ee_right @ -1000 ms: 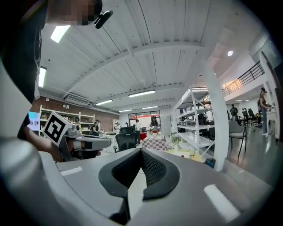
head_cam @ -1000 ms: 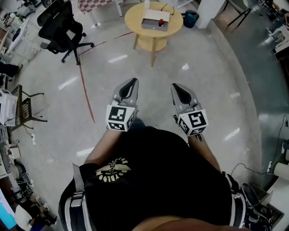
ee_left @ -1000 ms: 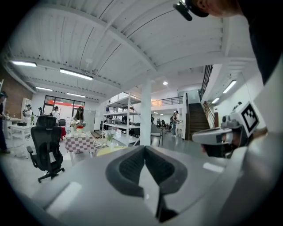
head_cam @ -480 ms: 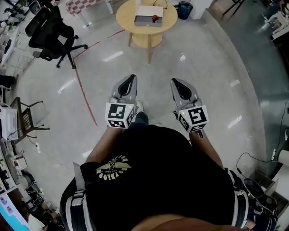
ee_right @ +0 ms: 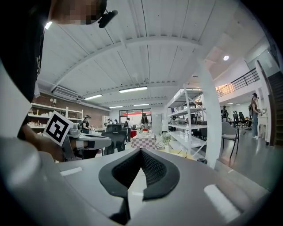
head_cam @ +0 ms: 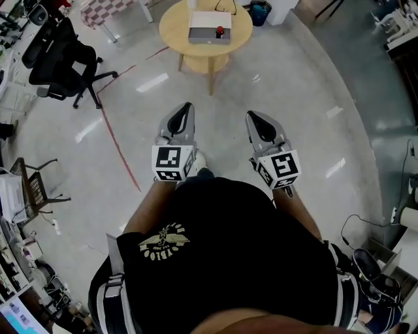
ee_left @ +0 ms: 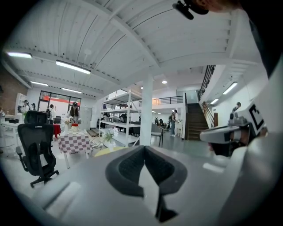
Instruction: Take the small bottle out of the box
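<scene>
A round wooden table [head_cam: 175, 26] stands far ahead at the top of the head view. On it lies a flat whitish box [head_cam: 204, 19] with a small red-topped item [head_cam: 220, 30] at its right side, too small to identify. My left gripper [head_cam: 187, 107] and right gripper [head_cam: 251, 116] are held side by side above the bare floor, well short of the table. Both are shut with nothing between the jaws. In the left gripper view the dark pads [ee_left: 132, 167] meet at the tip, and the pads [ee_right: 152, 170] in the right gripper view do the same.
A black office chair [head_cam: 55, 55] stands at the left, and a checkered table [head_cam: 108, 10] behind it. A red line [head_cam: 114, 140] runs across the glossy floor. A blue bin [head_cam: 259, 11] sits beyond the round table. A white pillar [ee_left: 146, 110] and shelving rise farther back.
The round table and box have drawn closer in the head view as the person walks toward them. Both grippers keep the same pose, still shut.
</scene>
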{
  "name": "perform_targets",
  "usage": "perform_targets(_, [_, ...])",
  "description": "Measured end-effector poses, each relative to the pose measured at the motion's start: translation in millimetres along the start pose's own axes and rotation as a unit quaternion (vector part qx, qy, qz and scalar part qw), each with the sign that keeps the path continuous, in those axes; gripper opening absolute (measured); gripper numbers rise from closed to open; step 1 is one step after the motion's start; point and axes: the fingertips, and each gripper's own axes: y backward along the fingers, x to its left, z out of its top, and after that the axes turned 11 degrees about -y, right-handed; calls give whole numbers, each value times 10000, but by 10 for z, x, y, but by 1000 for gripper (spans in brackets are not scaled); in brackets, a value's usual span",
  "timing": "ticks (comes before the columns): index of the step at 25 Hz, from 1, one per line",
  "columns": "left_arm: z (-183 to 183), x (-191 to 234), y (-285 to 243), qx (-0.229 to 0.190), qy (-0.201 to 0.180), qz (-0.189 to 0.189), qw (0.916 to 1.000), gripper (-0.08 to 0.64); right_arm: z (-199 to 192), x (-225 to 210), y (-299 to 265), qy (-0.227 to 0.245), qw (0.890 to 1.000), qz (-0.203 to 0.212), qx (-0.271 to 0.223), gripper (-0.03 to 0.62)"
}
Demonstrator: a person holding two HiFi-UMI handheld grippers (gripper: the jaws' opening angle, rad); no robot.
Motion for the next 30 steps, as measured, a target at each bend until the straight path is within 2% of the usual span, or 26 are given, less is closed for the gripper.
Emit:
perform_targets(8, [45,414,-305,-140,-62,-280,9995,0,136,92,-536,155,9998,-60,65,8])
perform_targets(13, [62,742,-476,-202,5,-395,9990,0,229,148,-843,108,9999,-82,35,8])
perform_targets(20, [36,1242,-650,-351,110,-521,9980,0,342,347,-1315,290,9994,-164,-23,8])
perform_targets(26, [31,1088,-674,-389,207,-782,9960,0,336,294,-1214,312,9989,-336,10,8])
perform_targets(30, [1,1052,-690,-289,209,-828,9959,0,323,264,-1197,249,9990,-358,36,8])
